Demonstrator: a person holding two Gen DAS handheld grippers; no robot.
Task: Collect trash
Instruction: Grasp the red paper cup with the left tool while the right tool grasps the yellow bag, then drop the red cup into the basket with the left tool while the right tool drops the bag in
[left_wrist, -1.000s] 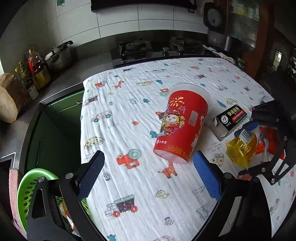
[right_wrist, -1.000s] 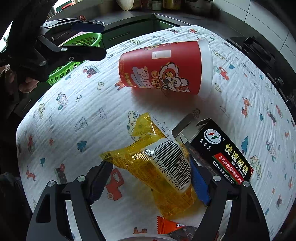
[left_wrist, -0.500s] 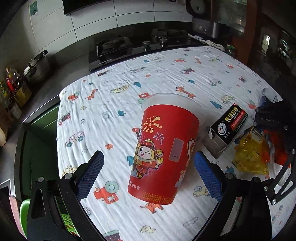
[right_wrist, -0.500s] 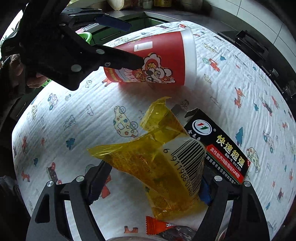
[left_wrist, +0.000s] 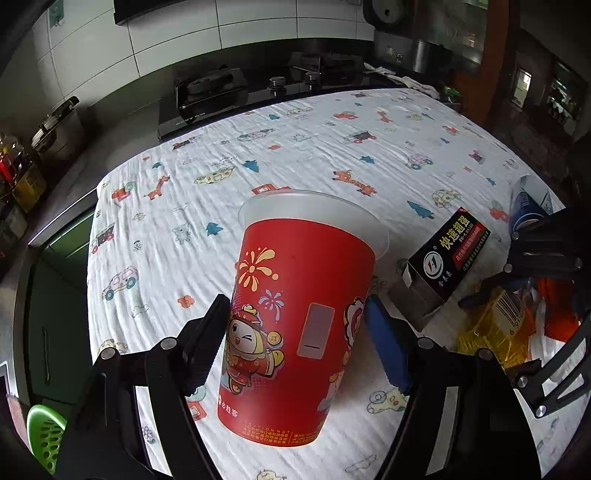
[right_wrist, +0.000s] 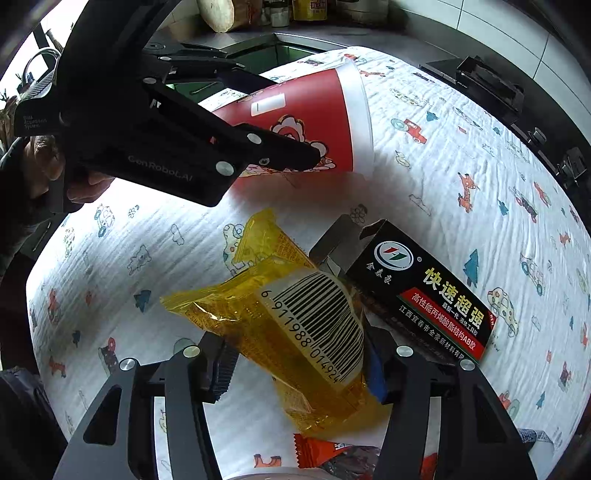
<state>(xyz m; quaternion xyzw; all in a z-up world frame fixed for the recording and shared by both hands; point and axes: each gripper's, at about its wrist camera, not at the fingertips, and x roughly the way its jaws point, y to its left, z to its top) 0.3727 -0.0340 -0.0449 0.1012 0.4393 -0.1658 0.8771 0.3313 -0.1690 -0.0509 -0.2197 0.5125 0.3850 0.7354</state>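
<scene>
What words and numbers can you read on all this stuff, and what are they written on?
"快速超强" and "NEW": black glue box; its smaller lines are too fine to be sure of.
"6 911988 014924": barcode label on the yellow wrapper.
"必胜客" and "CAUTION HOT": red paper cup.
"GenRobot.AI": body of the left gripper; its small corner label is too blurred.

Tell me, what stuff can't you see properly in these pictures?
- Red cup, left wrist view: whether anything is inside; its mouth faces away.
- Green basket, left wrist view: mostly cut off by the edge and the left gripper, whose fingers are closing on the cup.
- Orange wrapper, right wrist view: half hidden under the yellow packet, between the closing fingers of the right gripper.
- Black box: contents unseen.
</scene>
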